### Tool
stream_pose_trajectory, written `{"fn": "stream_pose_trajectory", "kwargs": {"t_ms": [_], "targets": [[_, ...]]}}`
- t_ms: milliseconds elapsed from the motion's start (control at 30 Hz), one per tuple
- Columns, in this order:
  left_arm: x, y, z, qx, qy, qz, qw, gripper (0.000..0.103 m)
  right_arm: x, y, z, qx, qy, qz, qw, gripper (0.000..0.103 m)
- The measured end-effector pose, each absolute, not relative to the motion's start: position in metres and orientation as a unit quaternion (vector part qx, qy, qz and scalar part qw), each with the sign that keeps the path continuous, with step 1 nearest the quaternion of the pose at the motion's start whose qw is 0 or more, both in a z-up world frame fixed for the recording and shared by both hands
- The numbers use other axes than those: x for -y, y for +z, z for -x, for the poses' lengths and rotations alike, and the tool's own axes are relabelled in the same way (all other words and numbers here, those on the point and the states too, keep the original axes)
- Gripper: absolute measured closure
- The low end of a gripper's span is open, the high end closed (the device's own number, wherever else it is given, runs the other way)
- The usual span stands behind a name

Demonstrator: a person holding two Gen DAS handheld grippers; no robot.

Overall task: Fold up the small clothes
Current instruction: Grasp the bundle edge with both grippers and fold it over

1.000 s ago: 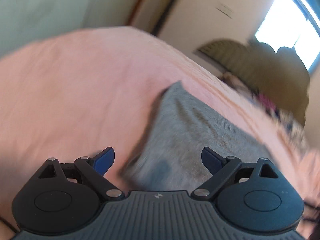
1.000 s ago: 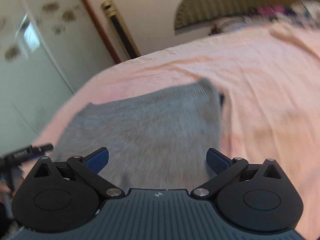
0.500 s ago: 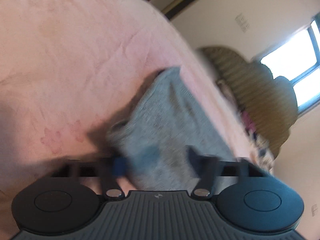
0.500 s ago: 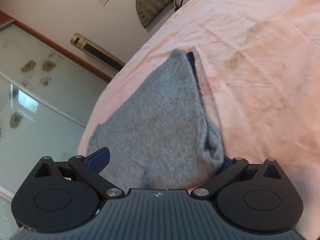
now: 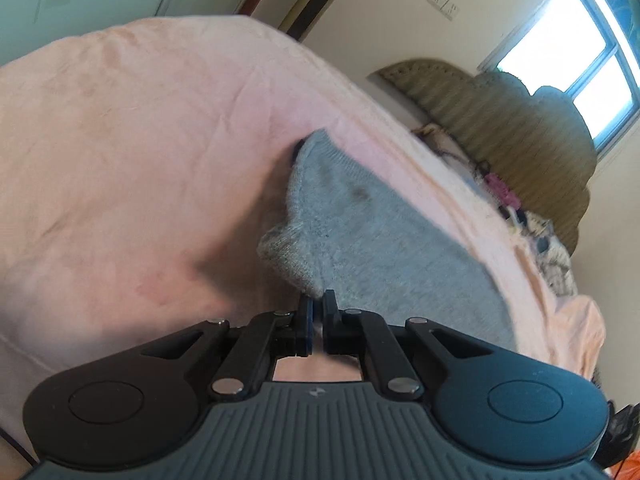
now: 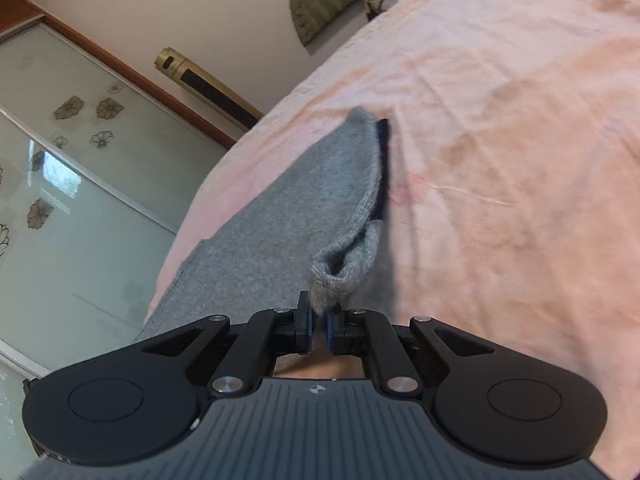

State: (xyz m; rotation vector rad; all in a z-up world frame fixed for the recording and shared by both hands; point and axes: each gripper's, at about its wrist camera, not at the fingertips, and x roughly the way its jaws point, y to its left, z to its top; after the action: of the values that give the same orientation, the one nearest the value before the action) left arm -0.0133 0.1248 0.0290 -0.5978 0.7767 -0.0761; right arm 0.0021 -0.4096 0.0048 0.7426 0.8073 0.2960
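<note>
Right wrist: grey garment (image 6: 280, 216) corner pinched in right gripper (image 6: 318, 320).

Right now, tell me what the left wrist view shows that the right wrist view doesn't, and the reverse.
Only the left wrist view shows the bright window and the left gripper, shut on a near corner of the grey garment.

Only the right wrist view shows the flowered sliding door and the right gripper, shut on a bunched fold of that garment.

Both show the grey garment lying on the pink bedsheet, the green headboard and a wall socket.
</note>
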Motion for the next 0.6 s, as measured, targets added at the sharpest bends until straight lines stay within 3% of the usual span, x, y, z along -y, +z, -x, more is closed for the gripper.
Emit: {"fn": "stream_pose_trajectory", "kwargs": {"t_ms": [100, 133, 167, 233, 300, 600], "targets": [[-0.134, 0.02, 0.016, -0.382, -0.001, 0.268, 0.885, 0.099, 0.416, -0.003, -0.001, -0.386, 0.116, -0.343, 0.849, 0.082], [-0.14, 0.023, 0.02, -0.375, 0.01, 0.266, 0.888, 0.099, 0.418, 0.0, -0.002, -0.382, 0.109, -0.342, 0.851, 0.065], [-0.146, 0.026, 0.022, -0.366, 0.013, 0.272, 0.89, 0.096, 0.42, 0.004, -0.003, -0.377, 0.104, -0.339, 0.856, 0.032], [-0.156, 0.028, 0.02, -0.368, 0.006, 0.301, 0.88, 0.077, 0.424, 0.012, -0.003, -0.356, 0.097, -0.34, 0.865, 0.0], [-0.16, 0.024, 0.02, -0.375, 0.011, 0.33, 0.866, 0.033, 0.425, 0.013, -0.007, -0.366, 0.105, -0.352, 0.855, 0.002], [-0.144, -0.005, 0.001, -0.332, -0.002, 0.462, 0.823, 0.029, 0.407, -0.015, -0.008, -0.367, 0.121, -0.445, 0.808, 0.004]]}}
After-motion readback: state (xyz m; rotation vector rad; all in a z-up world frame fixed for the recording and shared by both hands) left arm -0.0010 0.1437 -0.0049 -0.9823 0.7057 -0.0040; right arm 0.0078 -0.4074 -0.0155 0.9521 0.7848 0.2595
